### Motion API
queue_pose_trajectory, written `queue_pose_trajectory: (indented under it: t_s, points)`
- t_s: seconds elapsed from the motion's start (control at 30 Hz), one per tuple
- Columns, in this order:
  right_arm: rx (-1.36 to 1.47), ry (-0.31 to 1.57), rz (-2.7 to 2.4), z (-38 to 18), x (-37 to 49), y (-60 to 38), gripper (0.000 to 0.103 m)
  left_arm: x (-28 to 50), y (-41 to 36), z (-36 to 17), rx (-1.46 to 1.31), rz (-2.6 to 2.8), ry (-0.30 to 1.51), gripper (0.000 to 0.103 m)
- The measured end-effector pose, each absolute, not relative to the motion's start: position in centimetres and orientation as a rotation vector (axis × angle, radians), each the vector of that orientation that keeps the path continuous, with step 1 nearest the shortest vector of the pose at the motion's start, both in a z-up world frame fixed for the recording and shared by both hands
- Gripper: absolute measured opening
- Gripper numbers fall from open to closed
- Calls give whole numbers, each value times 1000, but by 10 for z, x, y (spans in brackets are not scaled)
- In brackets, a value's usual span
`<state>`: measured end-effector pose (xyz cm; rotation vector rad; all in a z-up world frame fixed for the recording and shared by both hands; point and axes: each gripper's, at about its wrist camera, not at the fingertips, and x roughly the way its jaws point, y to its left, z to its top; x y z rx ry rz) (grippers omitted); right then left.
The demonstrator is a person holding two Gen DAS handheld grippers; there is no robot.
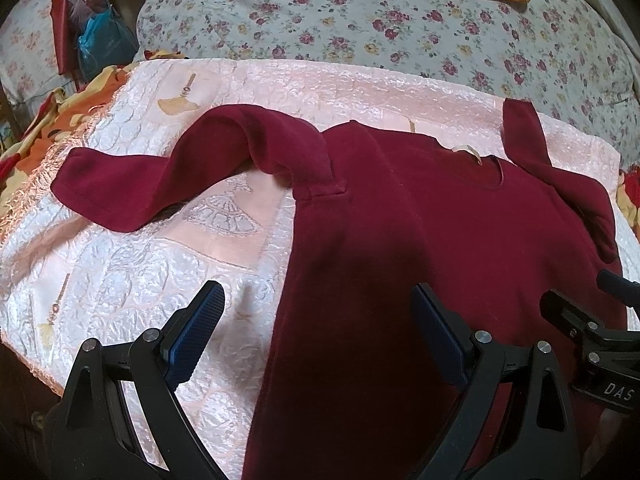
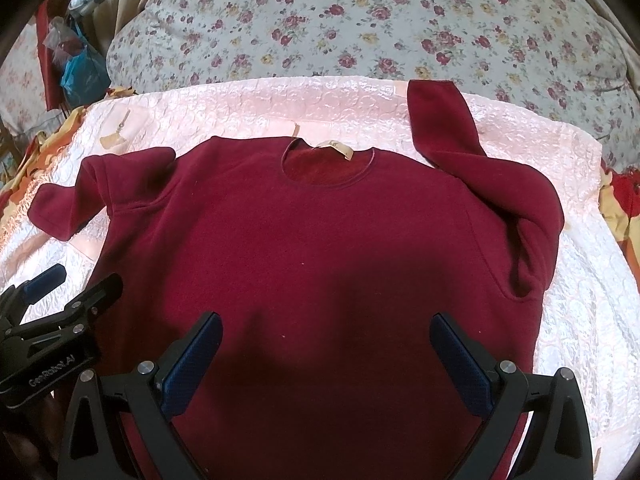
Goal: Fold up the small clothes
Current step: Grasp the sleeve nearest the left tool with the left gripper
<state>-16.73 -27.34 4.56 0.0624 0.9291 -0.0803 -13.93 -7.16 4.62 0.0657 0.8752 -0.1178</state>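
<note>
Maroon fleece long-sleeved sweater (image 2: 320,248) lies flat, front up, neckline toward the top of the frame, on a shiny pale pink quilted bedspread (image 2: 248,108). Its one sleeve (image 1: 168,168) humps up at centre left of the left wrist view, the other sleeve (image 2: 444,124) points up at upper right of the right wrist view. Left claw (image 1: 316,328) and right claw (image 2: 326,360) both gape wide above the hem, holding nothing. Floral pillow (image 2: 360,24) sits behind

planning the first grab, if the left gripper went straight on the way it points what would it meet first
Probably the maroon sweater: the open left gripper points at its left side edge, though depth is unclear.
</note>
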Motion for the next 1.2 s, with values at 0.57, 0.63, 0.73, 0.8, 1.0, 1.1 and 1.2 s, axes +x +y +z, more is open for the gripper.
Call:
queue_pose_trajectory:
  t_s: [0.57, 0.63, 0.73, 0.8, 1.0, 1.1, 1.2]
  points:
    - [36, 929, -28, 46, -156, -258, 103, -126, -34, 57, 35, 3, 902, 94]
    - [38, 928, -23, 47, -155, -257, 103, -120, -21, 61, 24, 52, 902, 94]
    - [38, 926, -15, 47, -155, -256, 103, -104, 9, 67, 0, 156, 905, 94]
    - [37, 926, -11, 47, -155, -255, 103, -95, 25, 67, -27, 190, 919, 94]
    - [45, 944, -3, 42, -154, -254, 103, -63, 78, 62, -186, 261, 951, 94]
    - [51, 952, -4, 40, -153, -255, 103, -48, 94, 52, -212, 303, 979, 93]
    - [56, 962, -3, 38, -152, -256, 103, -36, 105, 40, -237, 338, 1004, 91]
